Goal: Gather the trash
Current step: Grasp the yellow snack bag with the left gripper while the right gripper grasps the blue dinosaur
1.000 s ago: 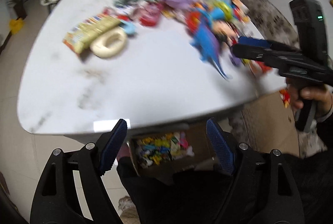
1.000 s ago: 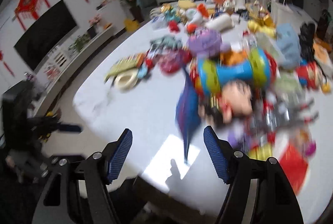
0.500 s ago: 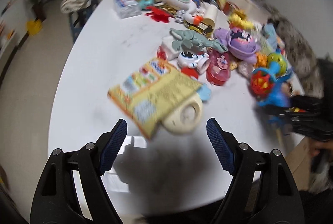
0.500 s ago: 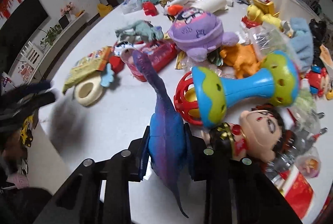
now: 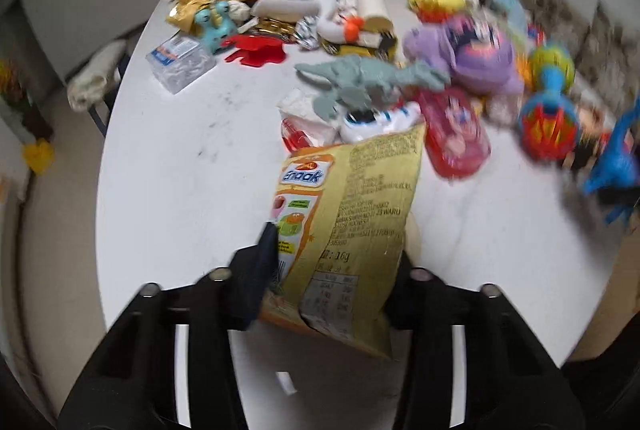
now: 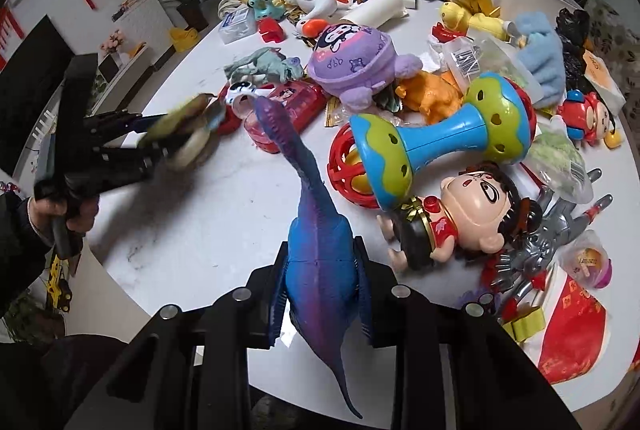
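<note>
The yellow snack packet (image 5: pixel 352 230) sits pinched between the fingers of the left gripper (image 5: pixel 332 270), raised off the white table (image 5: pixel 180 170) with its printed back facing the camera and a cream ring (image 5: pixel 414 242) partly hidden just behind it. In the right wrist view the same packet (image 6: pixel 176 122) and ring show as a blur at the tip of the left gripper (image 6: pixel 160 140), over the table's left edge.

The right gripper (image 6: pixel 322 270) is closed on the body of a blue dinosaur (image 6: pixel 316 230), whose long neck points up toward the toys and whose tail hangs down between the fingers.

Just beyond the packet lie a grey dinosaur (image 5: pixel 372 82), a white toy car (image 5: pixel 376 122) and a red case (image 5: pixel 456 134). Further right are a purple plush (image 6: pixel 356 62), a blue and green rattle (image 6: pixel 440 134) touching a red ball (image 6: pixel 352 170), and a doll (image 6: pixel 460 218) beside the blue dinosaur.
</note>
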`<action>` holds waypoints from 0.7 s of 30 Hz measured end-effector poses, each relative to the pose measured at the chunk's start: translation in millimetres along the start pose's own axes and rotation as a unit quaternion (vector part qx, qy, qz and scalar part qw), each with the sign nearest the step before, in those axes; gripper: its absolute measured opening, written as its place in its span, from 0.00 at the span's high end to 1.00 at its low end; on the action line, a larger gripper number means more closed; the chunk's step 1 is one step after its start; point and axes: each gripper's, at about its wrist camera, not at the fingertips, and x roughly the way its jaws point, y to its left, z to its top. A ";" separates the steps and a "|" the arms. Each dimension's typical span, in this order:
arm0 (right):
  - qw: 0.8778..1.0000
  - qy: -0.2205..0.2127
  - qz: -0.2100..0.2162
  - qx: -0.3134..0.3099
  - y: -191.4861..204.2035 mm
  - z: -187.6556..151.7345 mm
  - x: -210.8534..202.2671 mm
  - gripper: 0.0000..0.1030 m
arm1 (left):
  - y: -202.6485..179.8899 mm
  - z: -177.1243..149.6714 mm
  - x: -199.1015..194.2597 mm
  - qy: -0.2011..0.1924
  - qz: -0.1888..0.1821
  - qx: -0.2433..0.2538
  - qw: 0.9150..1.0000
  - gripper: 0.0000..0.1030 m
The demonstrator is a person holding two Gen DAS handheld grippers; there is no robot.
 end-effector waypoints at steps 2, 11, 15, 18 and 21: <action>1.000 -0.003 0.000 -0.001 0.9 0.7 -0.7 0.72 | 10.0 0.7 -4.8 -0.002 -0.013 -0.035 0.999 0.67; 1.000 -0.025 0.013 -0.012 -5.7 1.3 -20.1 0.72 | -4.5 9.2 -70.6 -0.060 -0.076 -0.122 0.988 0.82; 0.998 -0.039 0.035 -0.019 -9.2 -2.3 -38.5 0.72 | -33.0 11.8 -98.7 -0.076 -0.082 -0.111 0.987 0.82; 0.997 -0.045 0.051 -0.036 -10.9 -9.7 -58.9 0.72 | -63.4 7.7 -120.7 -0.080 -0.094 -0.085 0.989 0.82; 0.995 -0.043 0.072 -0.054 -12.9 -22.4 -82.2 0.72 | -97.7 -5.8 -140.8 -0.070 -0.121 -0.067 0.988 0.82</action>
